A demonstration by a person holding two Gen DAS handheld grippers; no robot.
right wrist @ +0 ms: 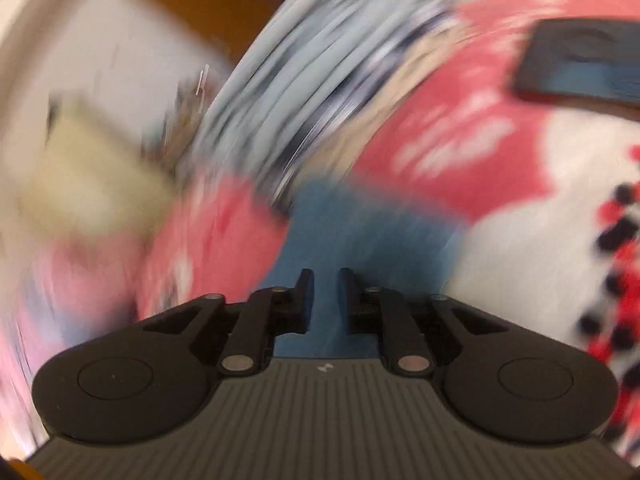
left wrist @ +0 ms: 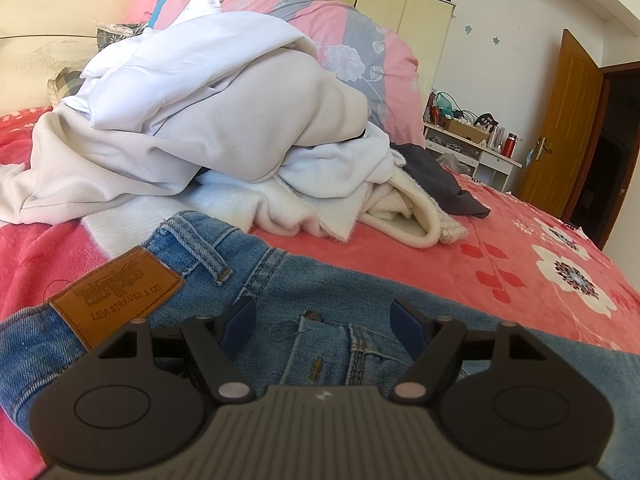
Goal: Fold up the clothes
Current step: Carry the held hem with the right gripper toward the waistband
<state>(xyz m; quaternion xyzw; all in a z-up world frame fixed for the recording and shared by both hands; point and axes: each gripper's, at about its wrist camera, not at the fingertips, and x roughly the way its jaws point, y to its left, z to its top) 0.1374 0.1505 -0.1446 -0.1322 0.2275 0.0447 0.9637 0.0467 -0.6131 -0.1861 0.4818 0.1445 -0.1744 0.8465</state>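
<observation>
The biggest thing is the bed [left wrist: 520, 232]. It has a red blanket with white flowers on it. In the left wrist view it fills the middle and runs off toward 3 o'clock.

At 12 o'clock on the bed sits a big pink and grey quilt [left wrist: 340, 32] with flowers. In front of it, toward 10 o'clock, is a pile of clothes [left wrist: 208, 120]. The pile is white, pale grey and cream, all bunched up. A dark grey piece [left wrist: 440, 184] pokes out from the pile's right side.

The jeans [left wrist: 248, 276] are blue. They lie flat on the blanket at 6 o'clock, just in front of the pile. A brown leather patch [left wrist: 116, 292] is sewn on them at 8 o'clock. A belt loop is just beside it.

Far away at 2 o'clock is a brown door [left wrist: 560, 128]. A white shelf [left wrist: 472, 148] with small stuff on it stands next to it.

The left gripper [left wrist: 324, 320] is over the jeans. Its blue fingers [left wrist: 240, 320] stand wide apart with nothing squeezed between them.

The right wrist view is very blurry. The right gripper [right wrist: 326, 284] has its fingers pulled in narrow, with only a thin gap. Blue cloth, likely the jeans [right wrist: 360, 220], shows behind the gap. I cannot tell if it is pinched.
</observation>
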